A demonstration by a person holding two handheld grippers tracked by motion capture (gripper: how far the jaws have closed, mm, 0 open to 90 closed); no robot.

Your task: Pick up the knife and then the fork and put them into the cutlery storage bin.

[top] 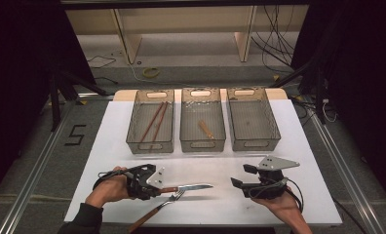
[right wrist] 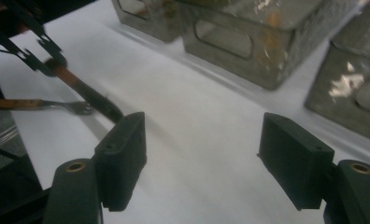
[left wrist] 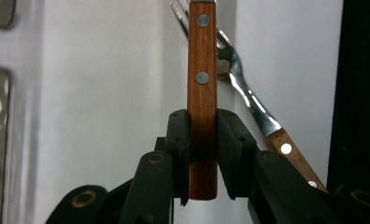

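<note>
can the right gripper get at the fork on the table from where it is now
Probably yes. The right gripper is open and empty, with bare white table between it and the fork. The knife in the left gripper hangs just above the tines, so approach low.

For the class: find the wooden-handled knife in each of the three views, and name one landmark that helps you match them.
High view: knife low centre, in the left gripper.
Left gripper view: handle upright between the jaws.
Right gripper view: upper left.
Shared landmark: the fork beside it.
</note>
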